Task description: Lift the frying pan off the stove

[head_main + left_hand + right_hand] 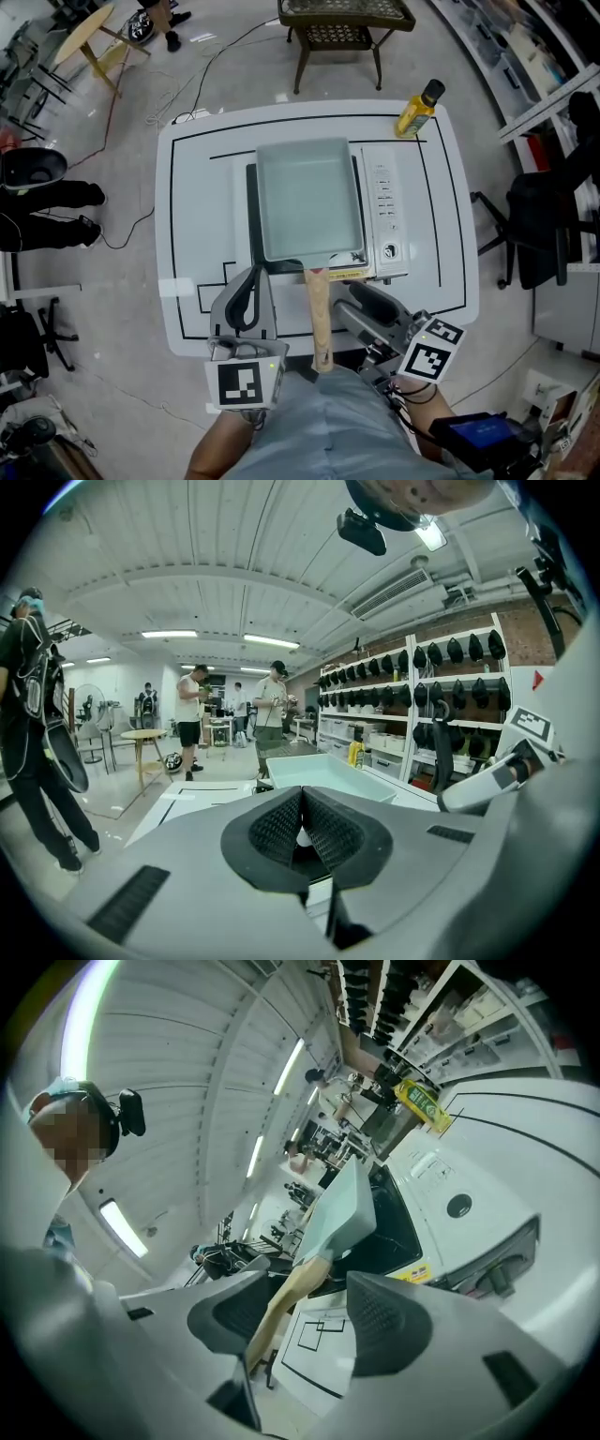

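A pale teal rectangular frying pan (pixel 309 202) sits on the black-topped portable stove (pixel 384 216) in the middle of the white table (pixel 202 187). Its wooden handle (pixel 319 314) points back over the table's near edge towards me. My right gripper (pixel 354 295) stands open just right of the handle. In the right gripper view the handle (pixel 281 1302) shows in the gap of the right gripper (pixel 309 1321), close to the left pad, and neither pad presses on it. My left gripper (pixel 248 281) is left of the handle, and in its own view the left gripper (pixel 300 803) is shut with nothing between its pads.
A yellow bottle (pixel 419 108) stands at the table's far right corner. A wicker chair (pixel 342 28) is beyond the table, and an office chair (pixel 539 234) is to the right. A person (pixel 47 202) stands at the left. Cables (pixel 187 103) lie on the floor.
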Motion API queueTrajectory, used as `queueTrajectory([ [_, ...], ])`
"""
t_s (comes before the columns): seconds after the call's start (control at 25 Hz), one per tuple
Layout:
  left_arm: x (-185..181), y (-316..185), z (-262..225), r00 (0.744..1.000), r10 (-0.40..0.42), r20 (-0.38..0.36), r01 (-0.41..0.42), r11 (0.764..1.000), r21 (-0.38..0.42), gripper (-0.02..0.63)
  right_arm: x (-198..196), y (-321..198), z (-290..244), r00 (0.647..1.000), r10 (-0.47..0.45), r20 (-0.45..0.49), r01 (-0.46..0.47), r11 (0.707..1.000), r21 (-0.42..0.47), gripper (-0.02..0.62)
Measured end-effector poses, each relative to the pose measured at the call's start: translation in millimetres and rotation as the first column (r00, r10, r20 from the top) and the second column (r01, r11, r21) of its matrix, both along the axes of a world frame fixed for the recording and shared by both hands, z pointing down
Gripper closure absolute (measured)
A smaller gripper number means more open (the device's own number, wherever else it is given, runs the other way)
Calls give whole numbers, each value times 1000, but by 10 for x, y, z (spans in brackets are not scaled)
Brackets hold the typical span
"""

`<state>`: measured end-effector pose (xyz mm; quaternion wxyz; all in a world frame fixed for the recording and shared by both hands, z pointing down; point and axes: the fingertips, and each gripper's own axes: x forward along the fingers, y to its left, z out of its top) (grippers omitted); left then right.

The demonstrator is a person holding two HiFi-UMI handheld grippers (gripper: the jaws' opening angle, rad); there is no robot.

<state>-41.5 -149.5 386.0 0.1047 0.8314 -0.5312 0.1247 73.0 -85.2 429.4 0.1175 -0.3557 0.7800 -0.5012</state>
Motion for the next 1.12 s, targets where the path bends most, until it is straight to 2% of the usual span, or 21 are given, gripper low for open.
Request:
queueTrajectory([
  [0.24, 20, -58, 57, 1000, -10, 4, 10, 1000, -13, 588, -94, -15, -58, 996, -62, 68, 62, 998, -7, 362],
  [0.4, -6, -95, 71, 999, -27, -19, 27, 999, -20, 588, -188, -54, -31, 992, -105, 72, 107, 994, -23, 360],
  [0.52, -89, -125, 83, 999, -46, 1, 47, 999, -26, 588, -274, -71, -9, 987, -137, 84, 141, 989, -40, 360],
  [1.12, -517, -203, 184, 989, -149, -5, 148, 988, -39, 588, -671, -213, 158, 956, -239, 171, 263, 956, -134, 360],
])
